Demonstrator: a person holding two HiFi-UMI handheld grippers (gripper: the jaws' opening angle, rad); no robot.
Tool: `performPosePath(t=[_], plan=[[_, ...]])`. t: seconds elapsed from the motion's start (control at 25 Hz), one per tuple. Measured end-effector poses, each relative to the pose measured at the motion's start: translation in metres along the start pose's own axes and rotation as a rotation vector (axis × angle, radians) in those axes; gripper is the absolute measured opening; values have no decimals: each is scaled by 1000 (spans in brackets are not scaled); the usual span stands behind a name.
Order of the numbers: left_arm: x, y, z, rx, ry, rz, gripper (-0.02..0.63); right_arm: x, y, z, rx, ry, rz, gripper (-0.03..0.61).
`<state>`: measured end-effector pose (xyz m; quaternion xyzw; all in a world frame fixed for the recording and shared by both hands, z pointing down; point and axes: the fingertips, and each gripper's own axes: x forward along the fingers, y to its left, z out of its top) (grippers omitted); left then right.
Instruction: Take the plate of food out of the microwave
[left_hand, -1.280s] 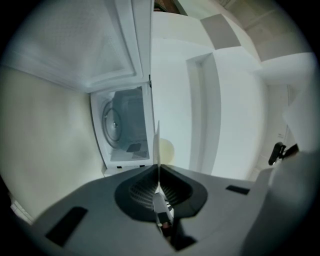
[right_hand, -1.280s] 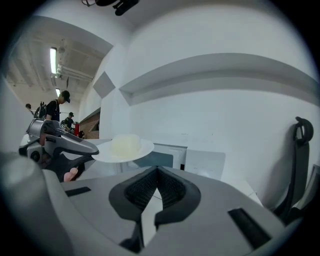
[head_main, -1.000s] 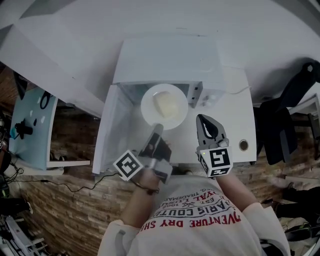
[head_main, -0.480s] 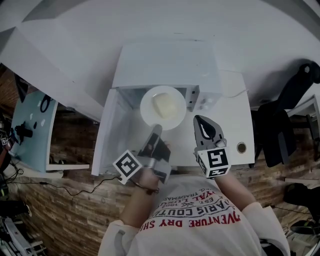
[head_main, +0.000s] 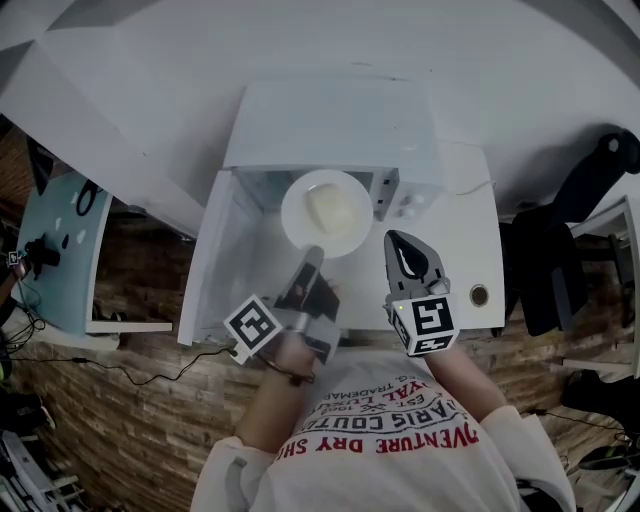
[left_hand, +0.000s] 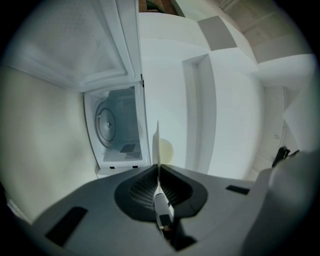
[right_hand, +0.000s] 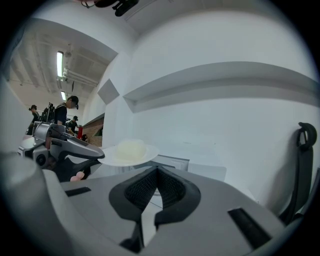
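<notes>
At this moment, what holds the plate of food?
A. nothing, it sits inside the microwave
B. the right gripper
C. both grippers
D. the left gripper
D: the left gripper is shut on the near rim of the plate, which shows edge-on between its jaws; the right gripper is shut on nothing beside it.

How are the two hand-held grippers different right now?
The left hand-held gripper pinches the plate by its near rim; the right hand-held gripper is shut on nothing. The left one touches the plate; the right one sits to its right, apart. Both are grey, with jaws together.
</notes>
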<state>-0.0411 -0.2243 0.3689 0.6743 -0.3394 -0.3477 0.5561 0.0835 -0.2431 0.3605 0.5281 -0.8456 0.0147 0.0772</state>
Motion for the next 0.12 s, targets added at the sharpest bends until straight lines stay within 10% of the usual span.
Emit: performPosePath(t=[0.12], plan=[[0,3,-1,-1,5,4,17,1,2,-3,2,5,3,3]])
